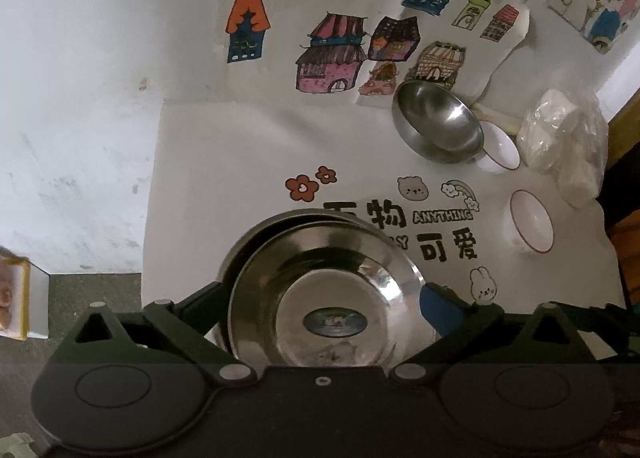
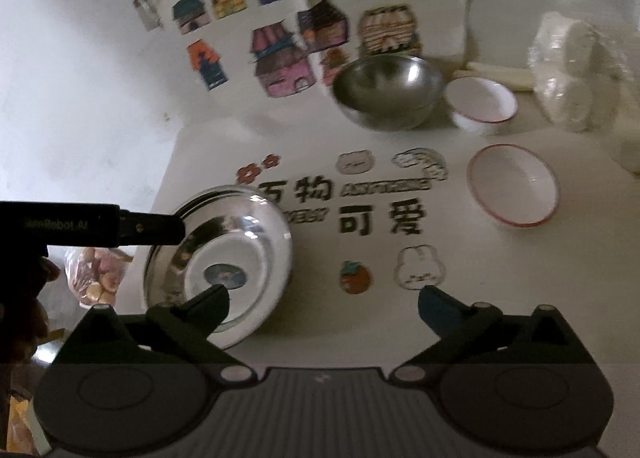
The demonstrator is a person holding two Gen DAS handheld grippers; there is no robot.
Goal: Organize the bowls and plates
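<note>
Your left gripper (image 1: pixel 322 294) and right gripper (image 2: pixel 324 298) both gape wide, gripping nothing. The stacked steel plates (image 1: pixel 320 282) hide their lower rims behind your left gripper's body. The right view is blurred.

- A white table (image 1: pixel 80 138) fills most of both views; its bare surface is scuffed and stained with grey marks.
- A white mat (image 1: pixel 240 162) printed with flowers, cartoon animals and black characters lies on the table.
- Just beyond the mat, a sheet of coloured house drawings (image 1: pixel 320 26) lies flat, its near edge touching the mat.
- Left of the mat's near corner, past the table edge, grey speckled floor (image 1: pixel 92 286) shows.
- The light is dim and even.
</note>
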